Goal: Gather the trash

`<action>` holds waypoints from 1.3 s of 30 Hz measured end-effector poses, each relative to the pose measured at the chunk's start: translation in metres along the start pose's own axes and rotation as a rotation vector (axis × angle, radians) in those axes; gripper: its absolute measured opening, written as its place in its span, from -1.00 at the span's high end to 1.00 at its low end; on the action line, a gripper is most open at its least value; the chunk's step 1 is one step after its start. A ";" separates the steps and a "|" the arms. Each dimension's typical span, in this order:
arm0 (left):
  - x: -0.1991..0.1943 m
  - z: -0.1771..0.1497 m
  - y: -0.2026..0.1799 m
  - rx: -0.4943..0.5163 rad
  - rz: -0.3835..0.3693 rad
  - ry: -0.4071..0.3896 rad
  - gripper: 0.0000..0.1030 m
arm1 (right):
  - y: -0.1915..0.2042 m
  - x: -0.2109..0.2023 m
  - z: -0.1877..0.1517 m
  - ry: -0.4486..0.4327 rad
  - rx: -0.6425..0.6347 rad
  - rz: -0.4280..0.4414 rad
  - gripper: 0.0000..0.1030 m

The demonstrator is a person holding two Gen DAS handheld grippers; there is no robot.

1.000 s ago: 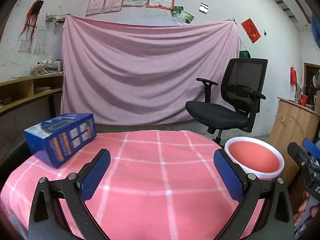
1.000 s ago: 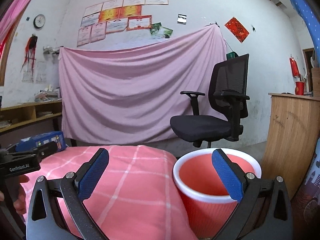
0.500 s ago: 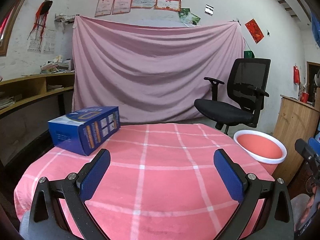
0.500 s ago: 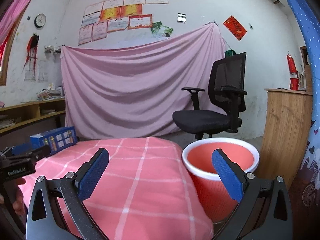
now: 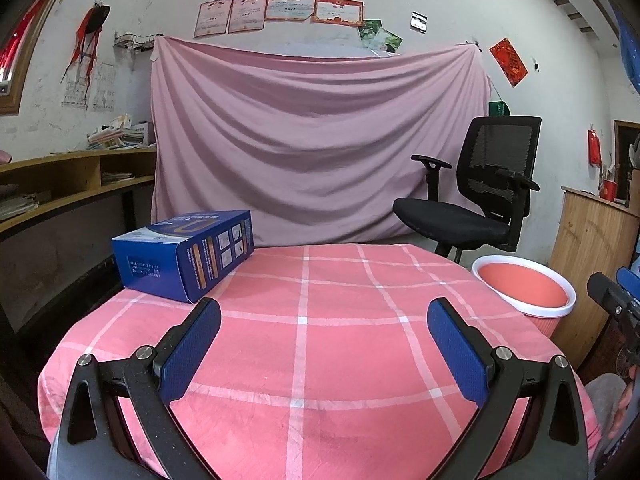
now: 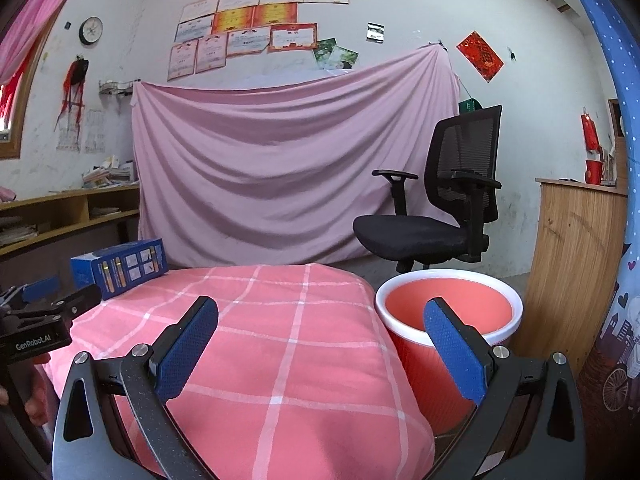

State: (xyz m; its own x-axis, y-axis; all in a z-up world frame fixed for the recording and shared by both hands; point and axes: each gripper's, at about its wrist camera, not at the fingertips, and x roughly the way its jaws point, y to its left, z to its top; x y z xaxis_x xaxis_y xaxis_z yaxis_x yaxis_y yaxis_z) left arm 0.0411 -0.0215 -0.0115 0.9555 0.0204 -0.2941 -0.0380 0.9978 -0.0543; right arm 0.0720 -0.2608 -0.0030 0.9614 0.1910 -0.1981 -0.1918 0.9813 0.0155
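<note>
On the far left of the table (image 5: 304, 360) we see the blue box (image 5: 188, 254), a rectangular printed carton lying flat on its broad face near the left rear edge of the pink checked cloth; its long axis runs from the near left toward the far right, with 1 short end facing us. The cloth looks soft and slightly puffed, with white grid lines, and most of its surface ahead of the left gripper (image 5: 323, 320) is open. We hold that gripper low over the near edge, its 2 blue textured pads spread wide with nothing between them. From the right wrist view the box (image 6: 120, 266) sits at the far left corner, beyond the left gripper's black body. The right gripper (image 6: 320, 320) is likewise spread wide and empty, straddling the table's right edge. Just beside that edge, lower than the tabletop, stands the round bin (image 6: 448, 312), ribbed coral plastic with a white rim, mouth open upward. Behind it are a black mesh office chair (image 6: 436, 220) and a wooden cabinet (image 6: 576, 248).
</note>
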 end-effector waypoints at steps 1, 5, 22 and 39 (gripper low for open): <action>0.000 0.000 0.001 0.000 0.000 -0.001 -0.97 | 0.000 0.000 0.000 0.001 -0.002 0.000 -1.00; -0.001 0.000 0.001 0.001 -0.001 -0.001 -0.97 | -0.001 0.002 -0.002 0.007 -0.003 0.001 -1.00; -0.001 0.000 0.003 0.010 -0.004 0.003 -0.97 | -0.002 0.003 -0.005 0.013 0.006 0.004 -1.00; -0.001 0.000 0.003 0.012 -0.004 0.004 -0.97 | -0.001 0.004 -0.006 0.015 0.008 0.005 -1.00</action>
State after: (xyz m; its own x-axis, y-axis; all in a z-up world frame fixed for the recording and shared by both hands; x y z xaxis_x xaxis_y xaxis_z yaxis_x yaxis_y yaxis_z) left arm 0.0399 -0.0182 -0.0118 0.9545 0.0158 -0.2977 -0.0302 0.9986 -0.0439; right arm 0.0746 -0.2614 -0.0094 0.9574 0.1956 -0.2122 -0.1949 0.9805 0.0245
